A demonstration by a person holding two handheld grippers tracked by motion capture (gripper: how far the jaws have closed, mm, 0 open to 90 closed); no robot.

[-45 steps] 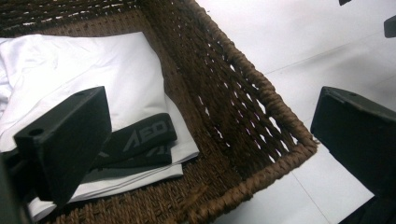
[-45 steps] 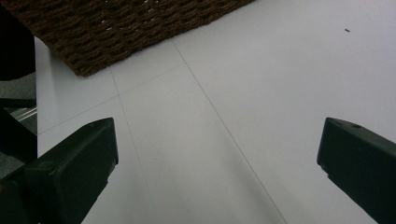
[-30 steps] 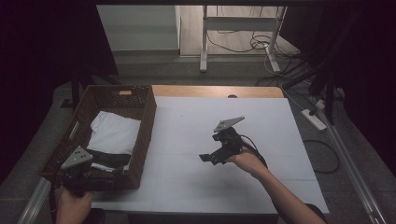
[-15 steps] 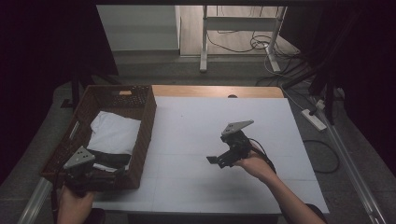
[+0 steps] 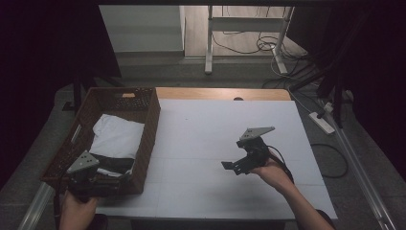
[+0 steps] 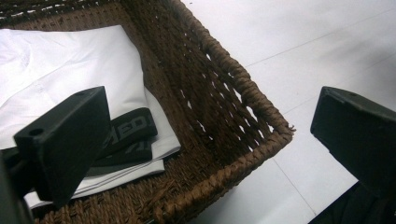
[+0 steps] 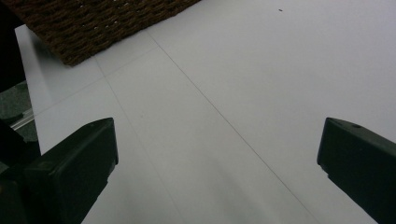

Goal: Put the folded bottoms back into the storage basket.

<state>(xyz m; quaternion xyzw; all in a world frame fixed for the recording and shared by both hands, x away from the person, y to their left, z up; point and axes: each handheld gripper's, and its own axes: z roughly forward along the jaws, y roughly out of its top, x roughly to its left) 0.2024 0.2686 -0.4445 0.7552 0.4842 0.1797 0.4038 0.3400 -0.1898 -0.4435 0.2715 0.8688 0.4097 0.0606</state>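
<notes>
Since the earlier frames the right hand-held gripper (image 5: 234,166) has drifted from the middle of the white surface (image 5: 201,124) toward its right edge and a little nearer the near edge, while the left hand-held gripper (image 5: 103,179) has stayed low at the near left corner, by the wicker basket (image 5: 148,120).

The right hand-held gripper is released: in its own view the two black jaws stand wide apart with bare white surface between them, and a corner of the basket (image 7: 93,28) shows at the top left. It hovers above the surface, apart from everything, with its jaws pointing left toward the basket.

The left hand-held gripper (image 6: 210,154) is released too, its jaws spread wide across the basket's near right corner: one jaw over the inside, the other outside over the white surface (image 6: 303,56). It grips nothing.

The basket stands along the left edge of the surface. Inside it lies a folded white garment (image 5: 117,136) (image 6: 60,65), and on that garment's near end rests a dark folded piece with a lettered black band (image 6: 133,128), just beside the inner jaw. I cannot tell whether that jaw touches it.
</notes>
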